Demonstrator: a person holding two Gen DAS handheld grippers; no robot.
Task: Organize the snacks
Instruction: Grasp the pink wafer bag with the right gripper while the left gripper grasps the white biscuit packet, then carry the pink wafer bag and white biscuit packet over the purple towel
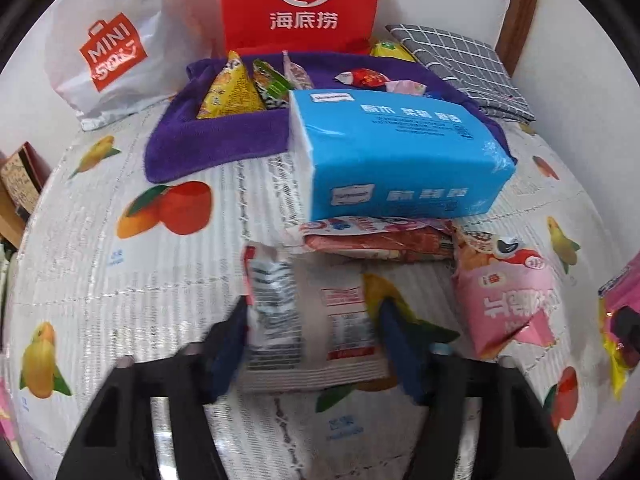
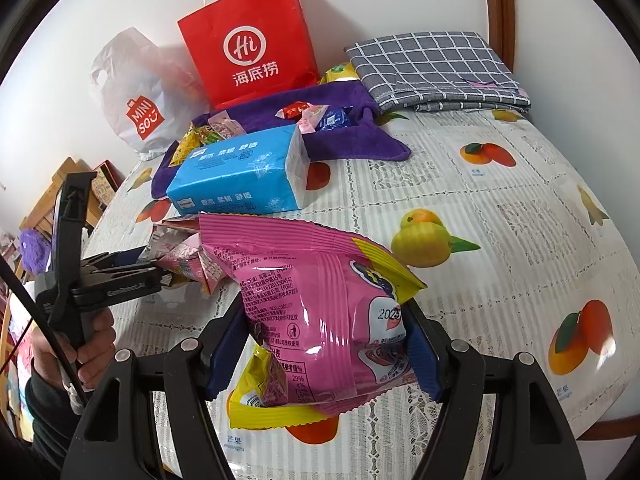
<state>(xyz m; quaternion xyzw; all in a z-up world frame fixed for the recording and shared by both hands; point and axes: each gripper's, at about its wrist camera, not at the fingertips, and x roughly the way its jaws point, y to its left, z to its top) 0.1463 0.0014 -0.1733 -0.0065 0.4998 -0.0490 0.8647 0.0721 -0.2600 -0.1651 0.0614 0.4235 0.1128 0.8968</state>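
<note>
My left gripper [image 1: 312, 320] is shut on a white snack packet [image 1: 308, 320], held just above the fruit-print tablecloth. My right gripper [image 2: 324, 344] is shut on a pink and yellow snack bag [image 2: 320, 312], lifted over the table. In the right wrist view the left gripper [image 2: 160, 276] shows at the left, by a pile of small packets. A purple cloth tray [image 1: 216, 136] at the back holds several snacks and candies; it also shows in the right wrist view [image 2: 352, 136]. A pink packet [image 1: 508, 300] and a red packet [image 1: 380, 236] lie ahead of my left gripper.
A blue tissue pack [image 1: 400, 156] lies in front of the tray, over the red packet. A red paper bag [image 1: 300, 4], a white Miniso bag [image 1: 108, 56] and a folded grey checked cloth [image 1: 464, 64] stand at the wall. The table edge is at the right [image 2: 616, 420].
</note>
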